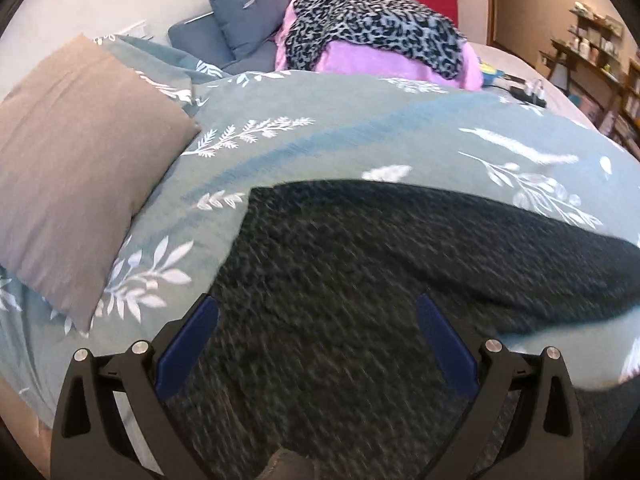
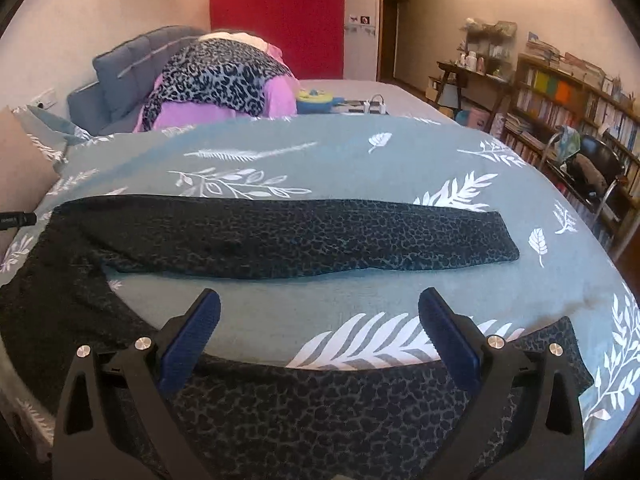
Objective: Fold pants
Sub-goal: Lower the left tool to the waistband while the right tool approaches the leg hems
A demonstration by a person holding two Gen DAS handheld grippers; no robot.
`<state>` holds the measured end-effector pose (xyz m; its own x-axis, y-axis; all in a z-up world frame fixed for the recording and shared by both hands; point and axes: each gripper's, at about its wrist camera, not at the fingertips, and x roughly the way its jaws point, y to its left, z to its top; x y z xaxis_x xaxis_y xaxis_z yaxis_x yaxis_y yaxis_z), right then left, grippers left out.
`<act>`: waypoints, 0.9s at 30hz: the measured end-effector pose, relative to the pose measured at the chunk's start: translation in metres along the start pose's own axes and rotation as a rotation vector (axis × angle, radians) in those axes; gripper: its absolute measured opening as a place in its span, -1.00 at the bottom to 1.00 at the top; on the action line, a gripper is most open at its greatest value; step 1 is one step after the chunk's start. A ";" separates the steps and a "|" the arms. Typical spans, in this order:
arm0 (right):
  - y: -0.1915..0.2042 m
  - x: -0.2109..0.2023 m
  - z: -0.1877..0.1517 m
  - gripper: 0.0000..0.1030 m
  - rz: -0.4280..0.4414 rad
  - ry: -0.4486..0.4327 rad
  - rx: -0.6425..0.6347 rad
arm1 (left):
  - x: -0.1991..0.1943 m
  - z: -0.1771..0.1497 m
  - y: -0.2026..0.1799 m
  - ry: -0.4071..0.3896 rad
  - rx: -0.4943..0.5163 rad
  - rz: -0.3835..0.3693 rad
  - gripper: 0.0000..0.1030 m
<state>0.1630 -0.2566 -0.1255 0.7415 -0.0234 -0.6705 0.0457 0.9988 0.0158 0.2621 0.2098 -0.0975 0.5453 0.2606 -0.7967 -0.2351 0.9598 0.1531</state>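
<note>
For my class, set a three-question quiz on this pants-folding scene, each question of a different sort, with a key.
1. True or false: the right tongs are shut on the pants.
2. Multiple choice: the far pant leg lies (A) stretched flat across the leaf-print duvet, (B) rolled into a ball, (C) hanging off a chair.
3. Fill in: beside the left tongs, left of the pants, lies a plain tan ____.

Key: 1 false, both tongs stand open; 2 A; 3 pillow.
</note>
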 end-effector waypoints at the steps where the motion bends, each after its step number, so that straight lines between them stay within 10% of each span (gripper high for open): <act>1: -0.002 0.006 0.002 0.95 0.002 0.010 0.012 | 0.007 0.004 0.002 0.010 -0.009 0.003 0.91; 9: 0.005 0.042 0.007 0.95 0.009 0.079 0.016 | 0.088 0.045 0.041 0.055 -0.091 -0.143 0.91; 27: 0.016 0.094 0.012 0.95 0.026 0.185 0.025 | 0.175 0.077 0.081 0.158 -0.272 -0.151 0.62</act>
<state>0.2415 -0.2429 -0.1800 0.6073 0.0129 -0.7944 0.0465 0.9976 0.0518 0.4005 0.3414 -0.1800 0.4643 0.0778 -0.8823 -0.3784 0.9181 -0.1181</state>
